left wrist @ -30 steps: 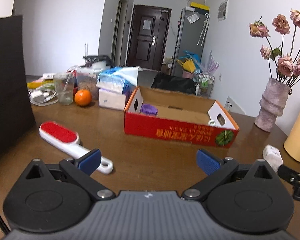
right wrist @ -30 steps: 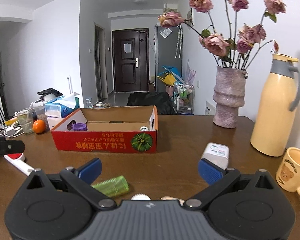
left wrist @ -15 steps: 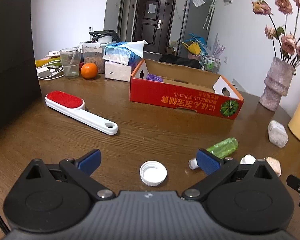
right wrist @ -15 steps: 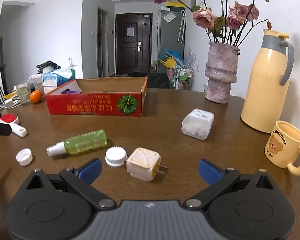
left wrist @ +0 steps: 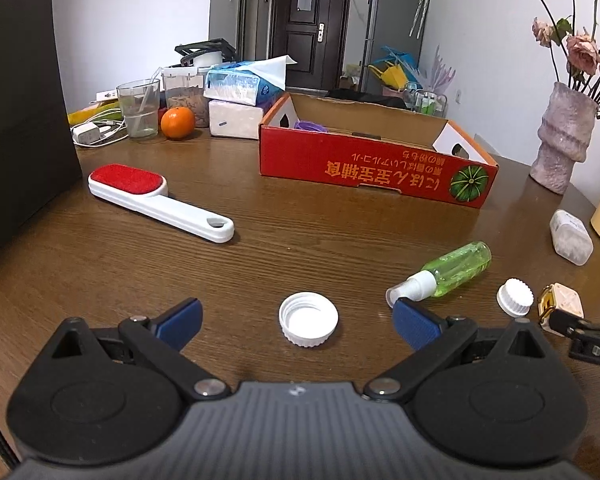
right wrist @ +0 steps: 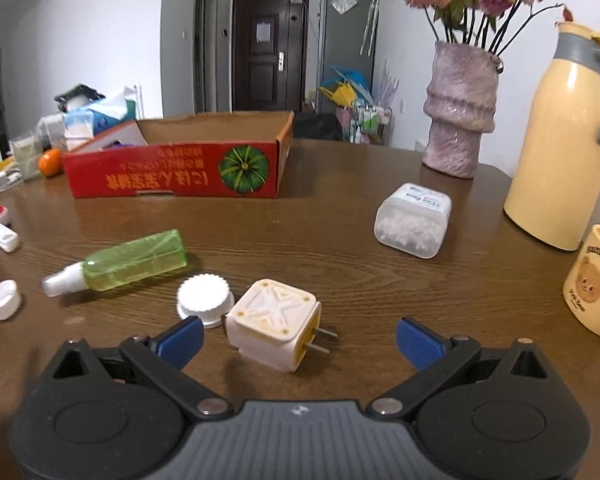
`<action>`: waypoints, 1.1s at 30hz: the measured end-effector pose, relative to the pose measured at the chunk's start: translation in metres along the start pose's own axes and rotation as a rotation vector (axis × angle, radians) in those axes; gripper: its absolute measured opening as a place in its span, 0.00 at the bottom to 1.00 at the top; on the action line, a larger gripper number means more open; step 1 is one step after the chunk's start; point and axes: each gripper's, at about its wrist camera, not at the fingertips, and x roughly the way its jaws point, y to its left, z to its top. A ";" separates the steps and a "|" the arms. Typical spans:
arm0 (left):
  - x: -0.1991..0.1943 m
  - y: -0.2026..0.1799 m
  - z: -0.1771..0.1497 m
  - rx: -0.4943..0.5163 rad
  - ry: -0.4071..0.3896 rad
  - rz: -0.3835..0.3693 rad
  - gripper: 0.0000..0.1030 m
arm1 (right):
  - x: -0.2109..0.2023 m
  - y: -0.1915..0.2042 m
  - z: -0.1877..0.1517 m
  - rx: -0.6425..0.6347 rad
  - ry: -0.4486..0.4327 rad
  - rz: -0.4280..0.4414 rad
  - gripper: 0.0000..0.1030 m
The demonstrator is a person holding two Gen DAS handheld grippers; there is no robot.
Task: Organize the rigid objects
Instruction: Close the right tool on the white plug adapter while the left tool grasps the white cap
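My left gripper [left wrist: 298,322] is open, and an upturned white bottle cap [left wrist: 308,324] lies on the wood between its blue pads. My right gripper [right wrist: 300,340] is open too, with a white plug adapter [right wrist: 274,322] on the table between its fingers, nearer the left one. A ribbed white cap [right wrist: 205,300] touches the adapter's left side. Beyond these lie a green spray bottle [right wrist: 130,266], a clear tub of white bits [right wrist: 414,220] and a red-padded lint brush [left wrist: 156,200]. The red cardboard box [left wrist: 374,168] stands farther back.
A pink vase [right wrist: 460,108] with dried roses, a cream thermos [right wrist: 560,136] and a bear mug [right wrist: 592,284] stand at the right. Back left are a glass [left wrist: 138,108], an orange [left wrist: 177,122], tissue packs [left wrist: 240,88] and a black panel [left wrist: 20,100].
Both grippers have tipped down and drawn closer to the table. The white cap has come between the left fingers, the plug adapter between the right ones. Both stay open.
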 end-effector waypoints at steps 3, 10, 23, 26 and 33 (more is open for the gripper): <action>0.003 -0.003 -0.001 0.004 0.003 -0.002 1.00 | 0.013 0.000 0.002 0.016 0.010 -0.009 0.92; 0.010 -0.003 -0.003 -0.001 0.016 -0.001 1.00 | 0.025 0.001 0.002 0.024 0.030 0.042 0.67; 0.036 -0.004 -0.013 0.001 0.069 0.022 1.00 | 0.006 0.007 -0.003 0.000 -0.072 0.003 0.64; 0.044 -0.002 -0.014 -0.008 0.074 0.028 1.00 | 0.000 0.008 -0.004 -0.007 -0.101 -0.003 0.64; 0.054 -0.006 -0.013 0.014 0.045 0.087 0.98 | -0.005 0.008 -0.005 0.003 -0.127 -0.014 0.64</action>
